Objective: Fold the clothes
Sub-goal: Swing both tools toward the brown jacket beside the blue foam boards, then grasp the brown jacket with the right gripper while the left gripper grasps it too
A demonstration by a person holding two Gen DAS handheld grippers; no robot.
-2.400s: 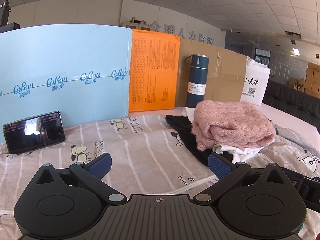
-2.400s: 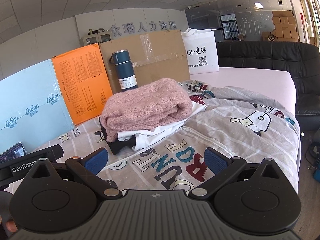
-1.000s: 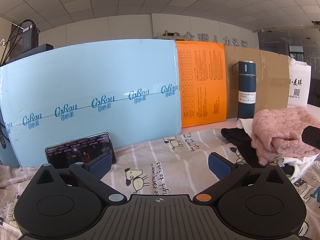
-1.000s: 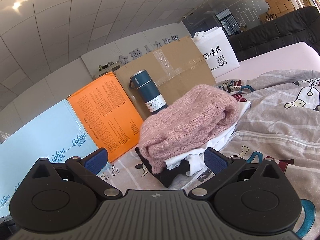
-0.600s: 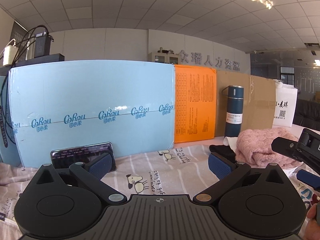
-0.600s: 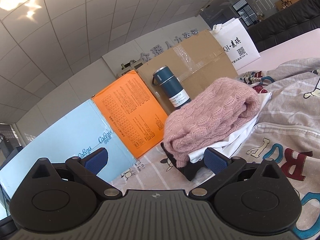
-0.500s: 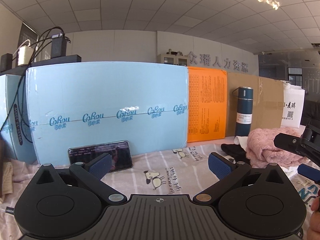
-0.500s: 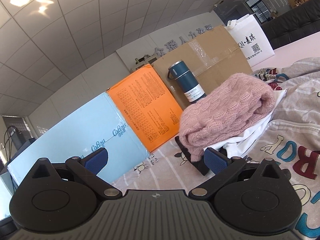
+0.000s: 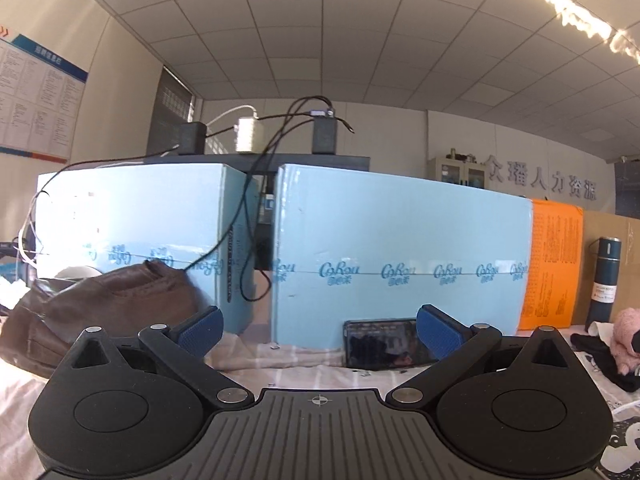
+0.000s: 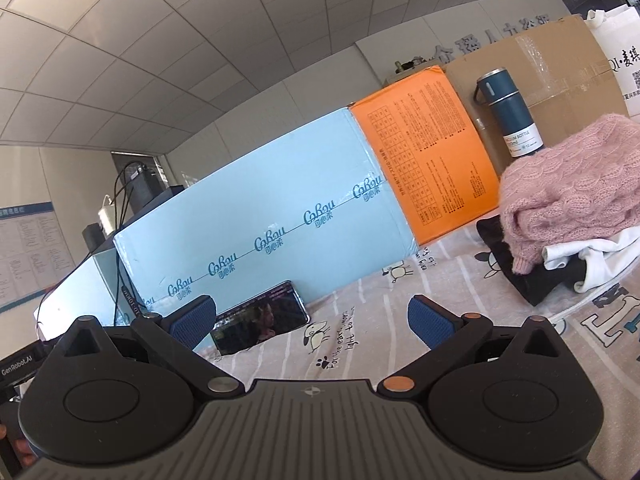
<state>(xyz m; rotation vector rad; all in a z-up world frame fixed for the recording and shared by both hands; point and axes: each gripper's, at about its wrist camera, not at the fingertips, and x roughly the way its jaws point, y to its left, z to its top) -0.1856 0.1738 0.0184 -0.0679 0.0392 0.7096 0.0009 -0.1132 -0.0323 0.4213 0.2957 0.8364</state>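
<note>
A folded stack lies at the right of the patterned sheet: a pink knit sweater (image 10: 568, 184) on top, a white garment (image 10: 600, 256) under it, a black garment (image 10: 532, 280) at the bottom. In the left wrist view the pink sweater (image 9: 629, 330) shows only at the far right edge. A brown garment (image 9: 100, 304) is heaped at the left, unfolded. My left gripper (image 9: 319, 330) is open and holds nothing, raised and facing the blue boxes. My right gripper (image 10: 312, 318) is open too, with nothing in it, above the sheet and left of the stack.
Blue boxes (image 9: 400, 256), an orange box (image 10: 428, 160) and a cardboard box (image 10: 552, 88) wall off the back. A phone (image 10: 260, 322) leans on the blue box. A dark blue bottle (image 10: 510, 116) stands behind the stack. Cables and chargers (image 9: 256, 136) sit on top.
Both grippers have swung left, away from the folded stack. The left wrist view now takes in the brown garment and a second blue box; the stack has slid to the right edge.
</note>
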